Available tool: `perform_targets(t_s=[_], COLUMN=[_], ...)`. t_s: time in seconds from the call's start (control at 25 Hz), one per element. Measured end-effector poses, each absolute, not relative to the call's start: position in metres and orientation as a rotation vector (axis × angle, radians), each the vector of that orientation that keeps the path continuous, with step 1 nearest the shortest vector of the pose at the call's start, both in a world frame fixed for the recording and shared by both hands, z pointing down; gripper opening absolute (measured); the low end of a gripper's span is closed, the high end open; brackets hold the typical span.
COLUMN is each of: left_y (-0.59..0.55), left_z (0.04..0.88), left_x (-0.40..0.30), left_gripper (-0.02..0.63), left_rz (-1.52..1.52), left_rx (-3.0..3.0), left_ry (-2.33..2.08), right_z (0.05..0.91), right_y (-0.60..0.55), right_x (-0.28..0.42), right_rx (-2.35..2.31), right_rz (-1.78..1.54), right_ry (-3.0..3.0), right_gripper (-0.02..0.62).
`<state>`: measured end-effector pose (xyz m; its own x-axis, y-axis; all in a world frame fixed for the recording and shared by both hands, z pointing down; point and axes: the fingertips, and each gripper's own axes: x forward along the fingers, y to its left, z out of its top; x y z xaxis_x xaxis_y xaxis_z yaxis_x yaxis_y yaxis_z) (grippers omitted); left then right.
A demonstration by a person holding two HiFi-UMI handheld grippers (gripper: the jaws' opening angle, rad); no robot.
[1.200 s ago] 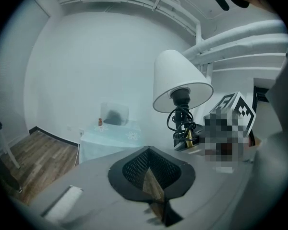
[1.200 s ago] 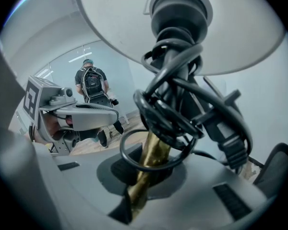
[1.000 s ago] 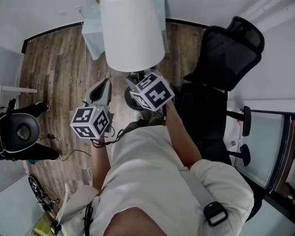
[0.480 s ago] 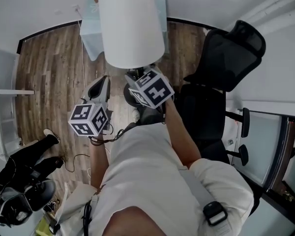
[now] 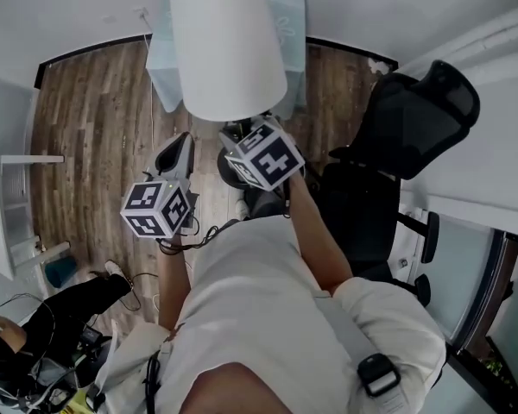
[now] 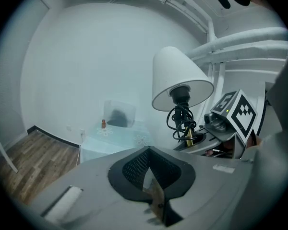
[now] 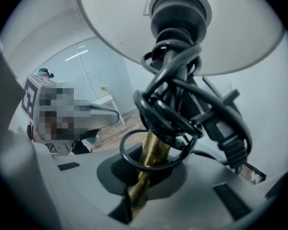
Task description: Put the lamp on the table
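Observation:
The lamp has a white shade (image 5: 229, 46), a brass stem (image 7: 151, 159) and a black cord (image 7: 182, 114) coiled around the stem. My right gripper (image 5: 244, 136) is shut on the brass stem and holds the lamp upright in the air, above the wood floor. In the left gripper view the lamp (image 6: 180, 78) hangs to the right of my left gripper (image 6: 151, 178), whose jaws are shut with nothing in them. The left gripper (image 5: 178, 155) stays just left of the lamp's lower part. The table (image 5: 166, 69) with a pale blue cloth stands beyond the shade, partly hidden by it.
A clear box (image 6: 119, 113) and a small red bottle (image 6: 103, 123) stand on the table (image 6: 115, 140). A black office chair (image 5: 401, 123) is at the right. A person in black (image 5: 65, 313) is at the lower left, near cables on the floor.
The lamp and both grippers keep their places in the view. The room has shifted: the chair slid right, and the person at the lower left has moved.

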<state>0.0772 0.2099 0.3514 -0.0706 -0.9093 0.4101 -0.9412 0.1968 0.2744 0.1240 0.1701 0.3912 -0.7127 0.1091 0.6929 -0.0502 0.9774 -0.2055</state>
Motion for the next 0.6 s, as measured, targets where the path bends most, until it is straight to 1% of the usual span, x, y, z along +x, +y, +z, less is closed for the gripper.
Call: perform_targets(t_s=[0.6], left_y=[0.138], left_z=[0.341], left_x=[0.049], left_gripper=[0.000], left_rz=[0.085], left_rx=[1.639], left_ry=[-2.055], right_z=[0.388], right_y=[0.100], right_x=[0.095], right_rx=[-0.144], right_rz=[0.267], right_ry=[-2.358], right_gripper=[0.023])
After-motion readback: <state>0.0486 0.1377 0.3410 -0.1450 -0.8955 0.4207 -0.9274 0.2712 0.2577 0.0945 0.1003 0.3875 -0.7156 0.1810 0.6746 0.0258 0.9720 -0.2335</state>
